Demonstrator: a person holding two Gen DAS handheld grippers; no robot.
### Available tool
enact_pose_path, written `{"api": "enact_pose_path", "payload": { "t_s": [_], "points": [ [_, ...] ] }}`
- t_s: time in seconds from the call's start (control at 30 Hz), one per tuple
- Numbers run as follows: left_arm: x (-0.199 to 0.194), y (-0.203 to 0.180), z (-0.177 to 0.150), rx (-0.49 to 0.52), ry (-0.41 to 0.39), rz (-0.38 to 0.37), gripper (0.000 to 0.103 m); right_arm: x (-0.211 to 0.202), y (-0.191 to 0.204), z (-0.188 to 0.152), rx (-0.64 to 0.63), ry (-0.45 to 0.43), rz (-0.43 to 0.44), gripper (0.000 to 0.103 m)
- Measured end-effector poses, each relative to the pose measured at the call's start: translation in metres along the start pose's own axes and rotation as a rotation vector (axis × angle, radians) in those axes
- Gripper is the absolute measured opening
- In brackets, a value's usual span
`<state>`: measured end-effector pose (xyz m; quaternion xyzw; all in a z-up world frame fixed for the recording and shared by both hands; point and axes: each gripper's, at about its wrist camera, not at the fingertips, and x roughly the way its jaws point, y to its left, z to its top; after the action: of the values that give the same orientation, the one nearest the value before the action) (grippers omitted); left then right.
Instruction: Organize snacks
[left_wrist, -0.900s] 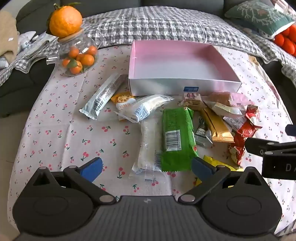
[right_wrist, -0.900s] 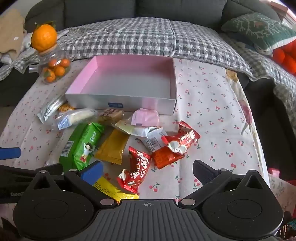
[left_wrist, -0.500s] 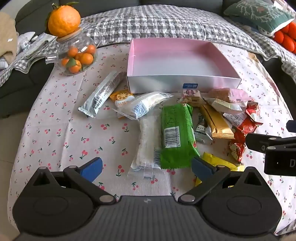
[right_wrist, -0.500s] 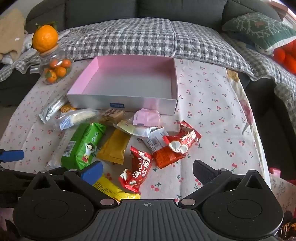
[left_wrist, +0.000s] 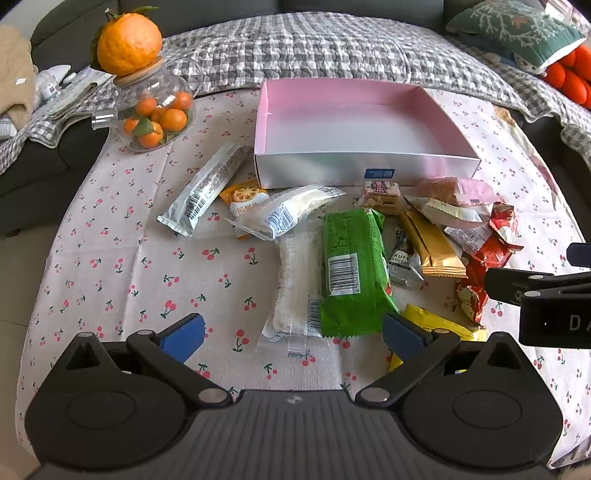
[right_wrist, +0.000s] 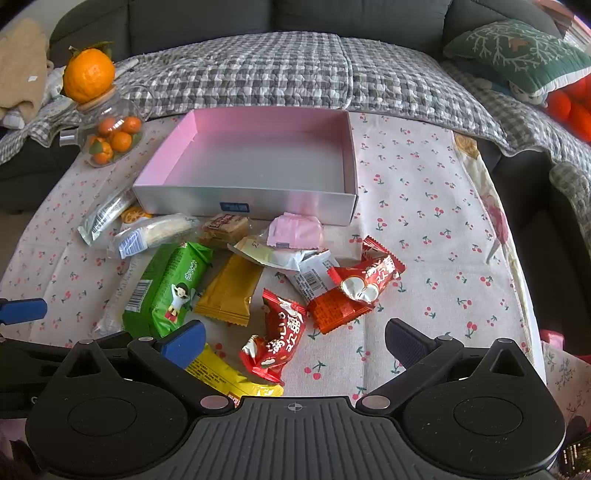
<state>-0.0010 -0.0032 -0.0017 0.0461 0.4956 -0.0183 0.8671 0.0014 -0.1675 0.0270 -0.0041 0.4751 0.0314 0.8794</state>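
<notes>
An empty pink box stands at the far middle of the cherry-print cloth. Several snack packets lie loose in front of it: a green packet, a clear white packet, a silver bar, an orange-gold packet, red packets and a yellow packet. My left gripper is open and empty, just short of the green packet. My right gripper is open and empty above the red packet.
A glass jar of small oranges with a big orange on top stands at the far left. A grey checked blanket and a green cushion lie behind the table. The right gripper's body shows at right.
Both grippers have drawn slightly nearer the snacks and box; the scene has shifted a little. Both stay open and nothing was taken hold of.
</notes>
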Motion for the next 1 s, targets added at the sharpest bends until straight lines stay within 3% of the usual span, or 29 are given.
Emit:
{"api": "enact_pose_path", "payload": {
  "t_s": [1.0],
  "points": [
    [0.0002, -0.0014, -0.002, 0.008, -0.011, 0.003, 0.103, -0.0006, 0.0003, 0.0004, 0.0, 0.001, 0.001, 0.103]
  ]
}}
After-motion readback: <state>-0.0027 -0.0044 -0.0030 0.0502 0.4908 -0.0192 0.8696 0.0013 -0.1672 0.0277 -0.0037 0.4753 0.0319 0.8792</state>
